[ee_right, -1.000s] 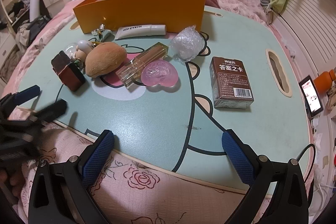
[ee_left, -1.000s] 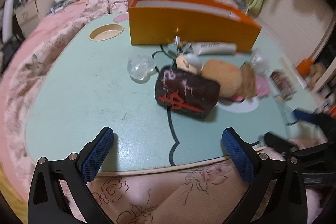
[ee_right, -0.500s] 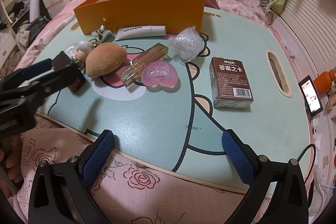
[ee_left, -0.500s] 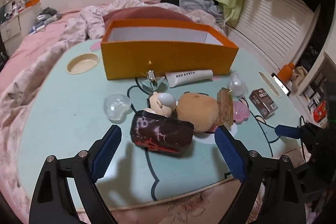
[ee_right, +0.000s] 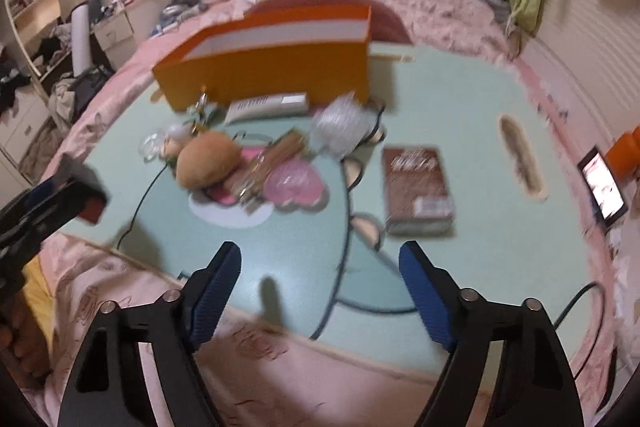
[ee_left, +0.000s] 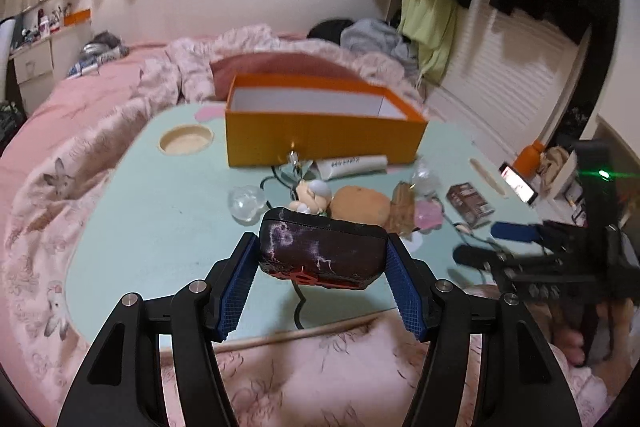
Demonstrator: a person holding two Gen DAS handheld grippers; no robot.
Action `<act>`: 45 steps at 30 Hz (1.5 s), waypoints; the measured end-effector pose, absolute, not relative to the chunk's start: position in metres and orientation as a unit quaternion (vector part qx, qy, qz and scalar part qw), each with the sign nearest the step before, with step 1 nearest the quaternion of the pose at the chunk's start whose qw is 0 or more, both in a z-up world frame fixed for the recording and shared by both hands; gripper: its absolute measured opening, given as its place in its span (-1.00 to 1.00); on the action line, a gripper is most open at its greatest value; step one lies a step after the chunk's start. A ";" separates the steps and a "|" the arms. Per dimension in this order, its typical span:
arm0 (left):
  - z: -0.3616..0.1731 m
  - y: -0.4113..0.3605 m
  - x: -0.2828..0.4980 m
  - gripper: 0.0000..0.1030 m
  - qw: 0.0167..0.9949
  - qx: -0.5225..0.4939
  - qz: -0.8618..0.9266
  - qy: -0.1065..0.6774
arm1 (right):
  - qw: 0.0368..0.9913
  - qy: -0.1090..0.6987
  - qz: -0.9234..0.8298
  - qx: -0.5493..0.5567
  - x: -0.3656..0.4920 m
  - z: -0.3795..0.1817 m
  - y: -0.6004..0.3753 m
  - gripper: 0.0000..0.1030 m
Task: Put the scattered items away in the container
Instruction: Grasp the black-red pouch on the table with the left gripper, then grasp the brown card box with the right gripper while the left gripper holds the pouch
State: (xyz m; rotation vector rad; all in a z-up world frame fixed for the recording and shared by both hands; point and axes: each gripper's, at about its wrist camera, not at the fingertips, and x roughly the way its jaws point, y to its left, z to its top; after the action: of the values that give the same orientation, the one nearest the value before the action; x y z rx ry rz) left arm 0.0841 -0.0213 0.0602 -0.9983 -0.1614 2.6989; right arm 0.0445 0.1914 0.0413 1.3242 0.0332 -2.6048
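A dark case with red markings (ee_left: 320, 251) sits between the blue pads of my left gripper (ee_left: 322, 243). The jaws are closing, both pads press on its ends, and it hangs just above the mint table (ee_left: 160, 227). My right gripper (ee_right: 320, 251) hovers over the table's near edge; its jaws are closing with nothing between them. The open orange box (ee_left: 320, 143) stands at the back. In front of it lie a white tube (ee_left: 352, 165), a tan plush (ee_right: 208, 159), a pink heart (ee_right: 292, 183), a glass bottle (ee_right: 272, 163), a bubble-wrap ball (ee_right: 340, 125) and a brown card box (ee_right: 418, 183).
A clear heart (ee_left: 246, 205) and a small figurine (ee_left: 312, 193) lie left of the plush. The table has a round cup hole (ee_left: 186, 143) and a slot (ee_right: 520, 159). A lit phone (ee_right: 604, 187) and pink bedding surround the table.
My left gripper went forward over the dark case, narrowed onto its ends and rose with it. The right gripper's jaws narrowed and its view tilted up slightly.
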 end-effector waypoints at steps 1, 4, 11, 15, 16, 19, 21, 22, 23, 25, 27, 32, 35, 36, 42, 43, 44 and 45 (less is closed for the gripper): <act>0.063 -0.022 0.086 0.23 0.130 -0.340 0.929 -0.058 | 0.106 0.013 -0.890 0.443 0.041 0.044 0.195 0.43; 0.070 -0.023 0.090 0.23 0.131 -0.330 0.933 -0.057 | 0.101 -0.005 -0.888 0.448 0.028 0.043 0.207 0.17; 0.068 -0.021 0.089 0.23 0.136 -0.335 0.930 -0.059 | 0.091 -0.024 -0.893 0.440 0.019 0.044 0.222 0.06; 0.068 -0.019 0.091 0.23 0.142 -0.333 0.930 -0.058 | 0.094 -0.037 -0.903 0.418 0.021 0.050 0.229 0.06; 0.068 -0.018 0.092 0.23 0.143 -0.332 0.931 -0.057 | 0.090 -0.033 -0.907 0.411 0.020 0.052 0.231 0.07; 0.069 -0.017 0.093 0.23 0.148 -0.331 0.930 -0.058 | 0.084 -0.015 -0.912 0.401 0.011 0.054 0.235 0.24; 0.069 -0.016 0.093 0.23 0.148 -0.332 0.930 -0.059 | 0.084 0.012 -0.915 0.395 0.005 0.052 0.235 0.31; 0.069 -0.017 0.092 0.23 0.148 -0.333 0.929 -0.061 | 0.081 0.028 -0.915 0.394 0.003 0.050 0.235 0.31; 0.068 -0.017 0.092 0.23 0.149 -0.336 0.928 -0.064 | 0.079 0.048 -0.915 0.392 0.000 0.048 0.234 0.32; 0.067 -0.018 0.091 0.23 0.150 -0.339 0.926 -0.069 | 0.088 0.072 -0.914 0.390 -0.004 0.044 0.233 0.41; 0.066 -0.019 0.090 0.23 0.153 -0.342 0.924 -0.074 | 0.099 0.085 -0.911 0.391 -0.009 0.039 0.232 0.43; 0.067 -0.017 0.092 0.23 0.154 -0.342 0.924 -0.072 | 0.108 0.084 -0.893 0.429 -0.023 0.021 0.231 0.38; 0.066 -0.017 0.092 0.23 0.154 -0.343 0.924 -0.072 | 0.121 0.062 -0.889 0.437 -0.019 0.020 0.233 -0.23; 0.066 -0.018 0.091 0.23 0.153 -0.344 0.924 -0.073 | 0.122 0.057 -0.889 0.438 -0.016 0.020 0.233 -0.23; 0.064 -0.019 0.089 0.23 0.154 -0.349 0.921 -0.077 | 0.124 0.033 -0.898 0.420 0.003 0.031 0.229 -0.24; 0.064 -0.019 0.089 0.23 0.154 -0.350 0.921 -0.078 | 0.123 0.031 -0.902 0.413 0.007 0.036 0.228 -0.24; 0.064 -0.019 0.088 0.23 0.153 -0.350 0.921 -0.079 | 0.124 0.028 -0.906 0.404 0.011 0.041 0.226 -0.24; 0.064 -0.019 0.088 0.23 0.152 -0.351 0.920 -0.080 | 0.127 0.024 -0.909 0.397 0.015 0.047 0.225 -0.24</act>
State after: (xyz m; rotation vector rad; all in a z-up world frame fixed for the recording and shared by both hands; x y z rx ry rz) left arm 0.0877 -0.0195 0.0637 -1.0077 -0.2294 2.6415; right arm 0.0146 0.2246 0.0474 1.1557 0.0688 -2.6457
